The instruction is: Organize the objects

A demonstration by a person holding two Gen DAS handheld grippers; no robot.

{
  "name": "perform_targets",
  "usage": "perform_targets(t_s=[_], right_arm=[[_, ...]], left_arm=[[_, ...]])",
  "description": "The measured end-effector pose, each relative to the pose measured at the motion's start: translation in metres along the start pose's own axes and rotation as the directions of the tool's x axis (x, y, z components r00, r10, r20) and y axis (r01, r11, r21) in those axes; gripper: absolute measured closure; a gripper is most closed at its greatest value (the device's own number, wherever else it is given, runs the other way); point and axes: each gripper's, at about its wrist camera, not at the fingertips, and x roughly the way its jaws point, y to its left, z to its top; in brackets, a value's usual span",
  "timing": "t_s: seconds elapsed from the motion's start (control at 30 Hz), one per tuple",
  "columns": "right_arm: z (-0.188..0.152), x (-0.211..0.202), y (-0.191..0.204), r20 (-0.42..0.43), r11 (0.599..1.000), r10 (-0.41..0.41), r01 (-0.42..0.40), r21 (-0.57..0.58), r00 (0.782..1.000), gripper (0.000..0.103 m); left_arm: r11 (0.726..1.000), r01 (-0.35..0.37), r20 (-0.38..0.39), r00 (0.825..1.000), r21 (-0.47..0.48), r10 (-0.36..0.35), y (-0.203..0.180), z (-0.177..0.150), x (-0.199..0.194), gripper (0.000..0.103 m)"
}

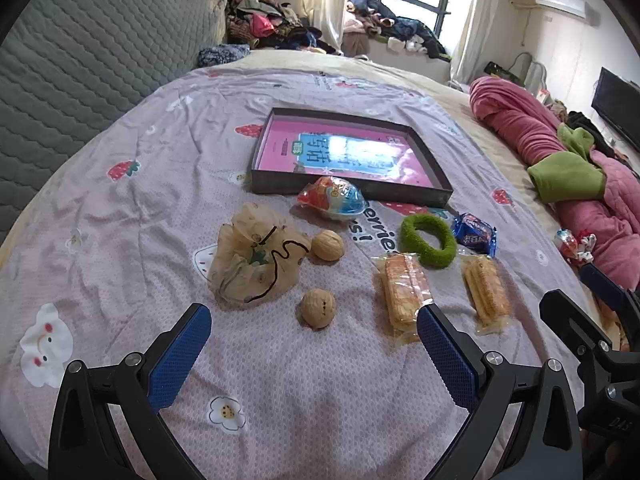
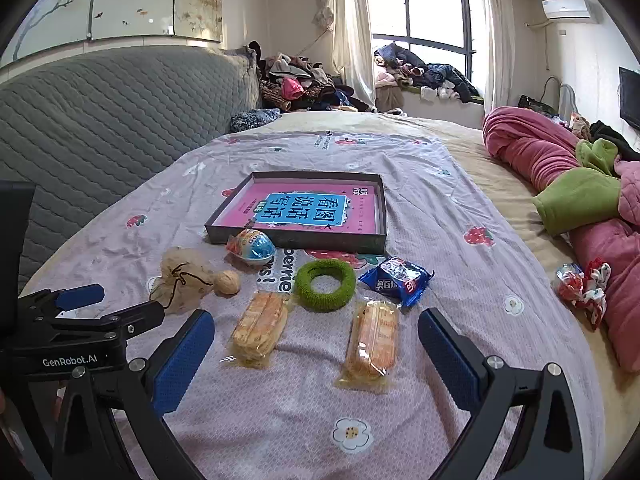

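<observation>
Both grippers, left (image 1: 314, 344) and right (image 2: 316, 346), hover with jaws released, empty. Before the tray (image 2: 224, 210) on the bed (image 2: 420, 200) lie two walnuts (image 1: 318, 307), two biscuit packs (image 2: 260, 326), one pouch (image 1: 256, 256), ring (image 2: 325, 285), blue packet (image 2: 396, 280) and toy egg (image 2: 251, 245). Nothing looks sorted yet; only a book (image 2: 304, 208) fills the tray.

At your nine o'clock rises a grey quilted headboard (image 2: 100, 120). Toward twelve, a heap of clothes (image 2: 296, 88) sits beside a pale curtain (image 2: 348, 28), with more clothes along the window sill (image 2: 424, 76) under the window (image 2: 424, 12). At your three o'clock lies a rolled pink quilt (image 2: 560, 176) with a green garment (image 2: 580, 196) on it. An air conditioner (image 2: 566, 9) hangs at about one o'clock, a dark television (image 2: 631, 96) just below it toward two.
</observation>
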Motion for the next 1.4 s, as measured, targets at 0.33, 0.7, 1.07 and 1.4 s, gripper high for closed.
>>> perform_targets(t_s=[0.33, 0.7, 1.07, 1.4], right_arm=[[0.005, 0.026, -0.01, -0.051, 1.0, 0.0, 0.0, 0.013, 0.999, 0.0], [-0.009, 0.052, -0.031, -0.109, 0.998, 0.003, 0.004, 0.066, 0.994, 0.0], [-0.026, 0.079, -0.042, -0.197, 0.997, -0.023, 0.037, 0.067, 0.98, 0.0], [-0.027, 0.093, -0.05, -0.204, 0.993, -0.006, 0.03, 0.112, 0.979, 0.0]], left_arm=[[1.0, -0.012, -0.03, 0.999, 0.001, 0.012, -0.003, 0.008, 0.021, 0.001], [1.0, -0.014, -0.083, 0.996, 0.01, 0.015, -0.003, 0.0, 0.05, 0.001], [1.0, -0.018, -0.162, 0.987, -0.008, 0.017, 0.011, -0.016, 0.084, 0.001], [0.999, -0.035, -0.167, 0.985, -0.021, 0.031, 0.014, -0.017, 0.098, 0.001]])
